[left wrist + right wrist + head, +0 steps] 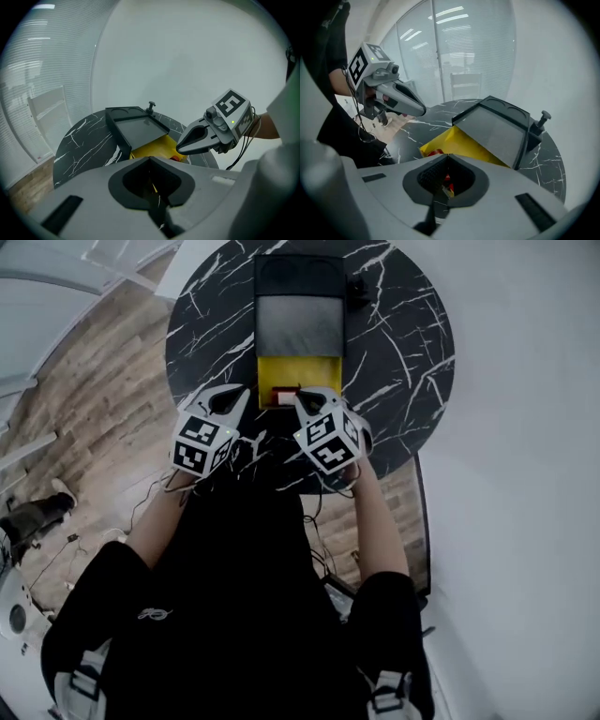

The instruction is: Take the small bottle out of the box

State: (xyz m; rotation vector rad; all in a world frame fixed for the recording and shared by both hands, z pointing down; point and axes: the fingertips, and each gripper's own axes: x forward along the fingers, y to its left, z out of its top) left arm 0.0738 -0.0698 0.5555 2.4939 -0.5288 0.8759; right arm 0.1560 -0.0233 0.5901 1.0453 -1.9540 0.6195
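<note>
On a round black marble table stands a box with a yellow inside; its dark lid is folded back, away from me. A small red and white item, seemingly the bottle, lies at the box's near edge and shows as a red patch in the right gripper view. My left gripper hovers shut just left of the box's near corner. Shut and empty, my right gripper hangs over the near edge, right by the bottle. Each gripper sees the other across the box.
A small black knobbed object stands on the table next to the lid's far right corner. Wooden floor lies to the left and a white wall to the right. Cables hang from both grippers near my body.
</note>
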